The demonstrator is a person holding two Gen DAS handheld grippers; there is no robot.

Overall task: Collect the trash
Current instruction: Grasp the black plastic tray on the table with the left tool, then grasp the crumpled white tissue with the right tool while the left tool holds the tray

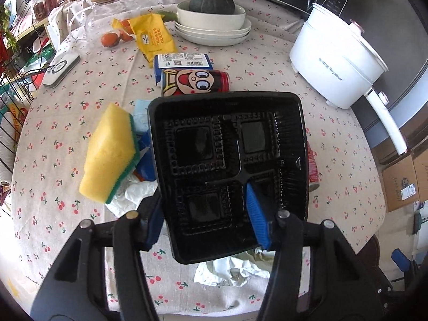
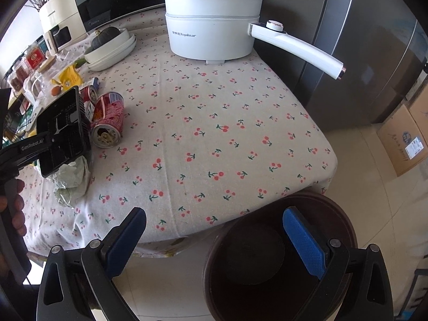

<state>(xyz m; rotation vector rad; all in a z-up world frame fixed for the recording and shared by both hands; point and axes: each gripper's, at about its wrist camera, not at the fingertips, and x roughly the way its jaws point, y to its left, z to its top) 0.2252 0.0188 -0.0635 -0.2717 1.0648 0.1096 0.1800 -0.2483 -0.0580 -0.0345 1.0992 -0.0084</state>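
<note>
While the left gripper [image 1: 211,214] is clamping a black plastic tray [image 1: 227,160] above the cherry-print tablecloth [image 2: 214,123], the right gripper [image 2: 214,230] is hanging released over a brown bin [image 2: 345,230].

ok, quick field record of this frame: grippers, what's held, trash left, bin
left gripper: closed on black tray, one finger inside, one outside the wall
tray state: tilted, lifted off the tablecloth
right gripper: open, empty, above brown bin
bin: beside table edge, on floor
trash left: red can, crumpled paper, cartoon can
non-trash nearby: yellow sponge
</note>
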